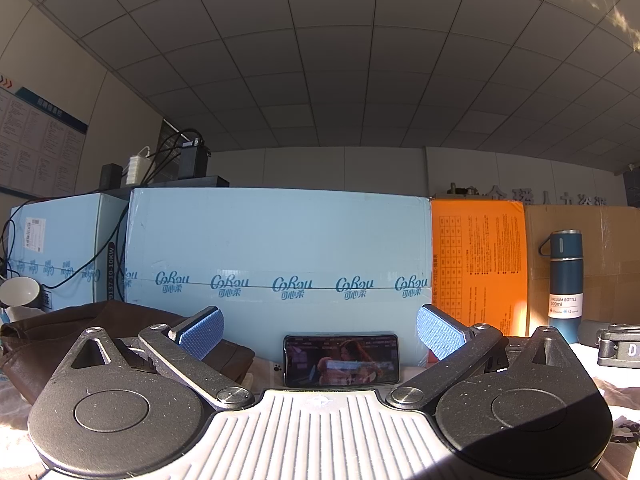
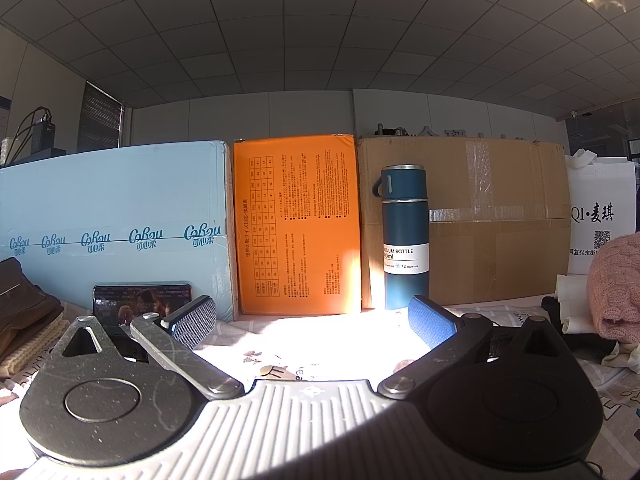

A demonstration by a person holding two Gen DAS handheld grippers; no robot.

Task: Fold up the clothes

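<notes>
**Clothes wait at both edges, both grippers empty**

Clothes lie in two places on the table. A brown garment (image 1: 100, 340) sits folded or heaped at the far left, with a cream knit piece (image 2: 36, 340) under its edge in the right wrist view. At the far right a pink knit (image 2: 616, 288) rests on a jumble of pale and dark garments (image 2: 576, 320). All of it looks soft and light; the knits will likely stretch and sag when lifted, so a hem, shoulder seam or corner seems a better place to pinch than the bulky middle, and two holds should keep the cloth spread.

The left gripper (image 1: 320, 330) has its blue-padded fingers (image 1: 202, 330) spread wide with nothing between them; the brown garment lies just beside and behind its left finger, not between the pair. The right gripper (image 2: 312, 320) is likewise released and empty, its gap over a bare, sunlit patch of patterned table cover (image 2: 320, 340), well apart from the pink knit to its right.

Beyond stand a phone (image 1: 341, 359) propped against a pale blue box (image 1: 280, 240), an orange box (image 2: 296, 224), a blue vacuum bottle (image 2: 404, 232), a cardboard box (image 2: 500, 220) and a white bag (image 2: 604, 216).
</notes>
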